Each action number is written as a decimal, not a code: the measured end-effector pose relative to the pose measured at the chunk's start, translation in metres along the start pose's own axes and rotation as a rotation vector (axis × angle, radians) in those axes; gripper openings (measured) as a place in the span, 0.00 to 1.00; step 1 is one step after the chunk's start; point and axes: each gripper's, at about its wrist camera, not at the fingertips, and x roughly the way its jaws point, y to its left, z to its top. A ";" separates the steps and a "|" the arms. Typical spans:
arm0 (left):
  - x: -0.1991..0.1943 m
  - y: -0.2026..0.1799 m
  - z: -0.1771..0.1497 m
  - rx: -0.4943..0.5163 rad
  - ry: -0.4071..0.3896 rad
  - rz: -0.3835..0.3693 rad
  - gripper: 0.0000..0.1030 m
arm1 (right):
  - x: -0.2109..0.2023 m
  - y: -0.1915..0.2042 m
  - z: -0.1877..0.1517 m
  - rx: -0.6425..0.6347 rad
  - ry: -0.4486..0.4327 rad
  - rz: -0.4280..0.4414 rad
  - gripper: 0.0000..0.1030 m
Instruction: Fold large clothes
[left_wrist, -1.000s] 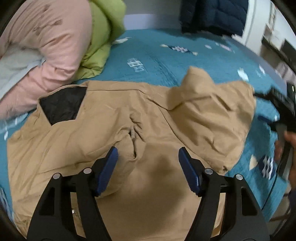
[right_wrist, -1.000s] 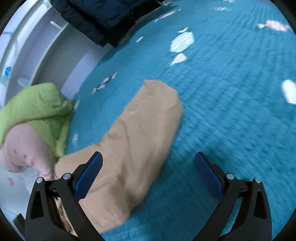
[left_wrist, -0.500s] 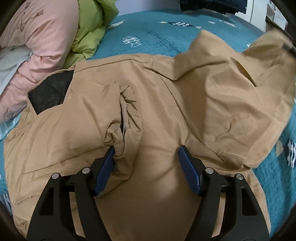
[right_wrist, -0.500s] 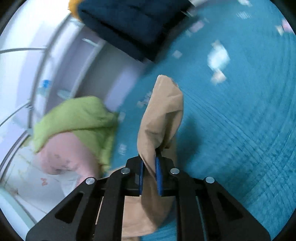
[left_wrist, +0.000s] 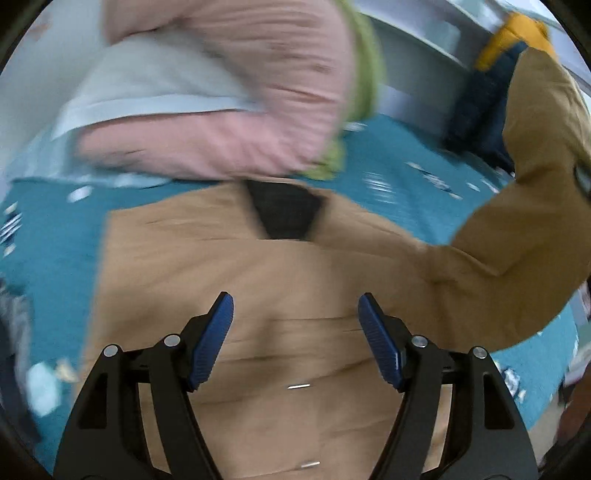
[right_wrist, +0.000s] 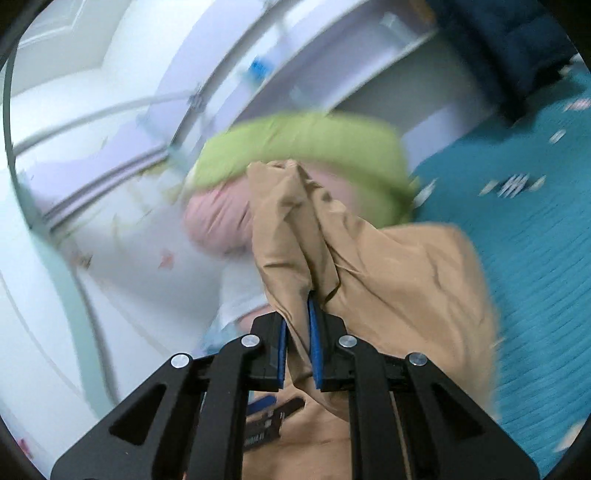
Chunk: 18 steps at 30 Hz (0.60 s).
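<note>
A large tan jacket (left_wrist: 177, 273) lies spread on the bed, its black lining (left_wrist: 284, 214) showing at the collar. My left gripper (left_wrist: 295, 299) hovers open over the jacket's body with nothing pinched between its blue pads. At the right of that view one sleeve (left_wrist: 532, 192) is raised off the bed. In the right wrist view my right gripper (right_wrist: 297, 314) is shut on the bunched end of this sleeve (right_wrist: 291, 229), and the fabric drapes down to the rest of the jacket (right_wrist: 413, 295). Both views are motion-blurred.
A pink quilt (left_wrist: 229, 110) and a green quilt (right_wrist: 303, 147) are piled just beyond the collar. A dark blue garment (left_wrist: 480, 110) with something yellow on top sits at the far right against the headboard shelf. The teal bedspread (left_wrist: 48, 229) surrounds the jacket.
My right gripper closed on the sleeve end, lifted it off the bed and swung it toward the quilts. My left gripper moved across the jacket's body toward the collar, staying open.
</note>
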 end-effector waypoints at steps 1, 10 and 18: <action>-0.006 0.020 -0.001 -0.018 -0.005 0.026 0.69 | 0.016 0.007 -0.010 -0.008 0.036 0.007 0.10; -0.029 0.135 -0.022 -0.167 0.026 0.127 0.69 | 0.163 0.016 -0.137 -0.086 0.426 -0.128 0.17; -0.035 0.122 -0.013 -0.145 0.008 0.072 0.69 | 0.137 0.021 -0.142 -0.127 0.432 -0.083 0.69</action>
